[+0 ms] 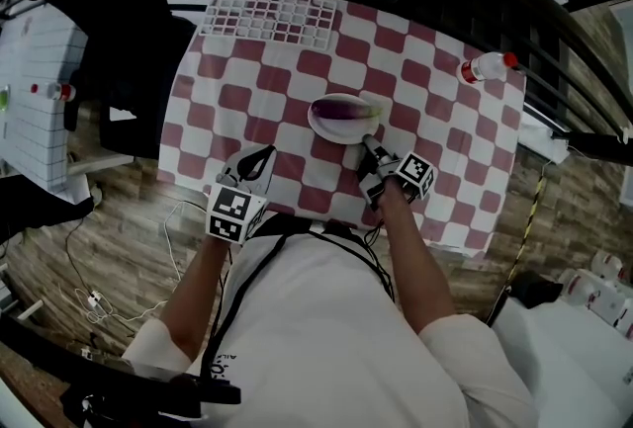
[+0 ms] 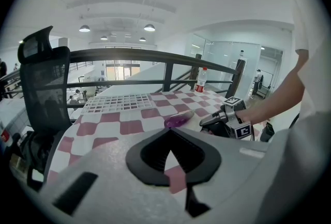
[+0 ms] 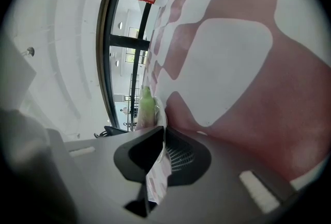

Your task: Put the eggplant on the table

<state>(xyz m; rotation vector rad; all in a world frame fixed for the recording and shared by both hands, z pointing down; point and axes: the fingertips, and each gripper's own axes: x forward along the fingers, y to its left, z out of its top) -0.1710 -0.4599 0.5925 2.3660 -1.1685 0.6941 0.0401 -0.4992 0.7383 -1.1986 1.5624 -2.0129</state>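
Right tool (image 1: 369,143) grips the plate (image 1: 320,121) rim, eggplant (image 1: 344,107) just beyond.

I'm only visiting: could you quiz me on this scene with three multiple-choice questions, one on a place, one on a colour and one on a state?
1. Where is the eggplant?
A in a bowl
B on a white plate
C held in the air

2. What colour is the cap on the bottle?
A red
B blue
C green

3. How are the right gripper's jaws?
A wide apart
B closed on the plate's rim
C closed on the eggplant

Answers: B, it lies across the plate; A, the cap is plainly red; B, the thin rim sits pinched between them.
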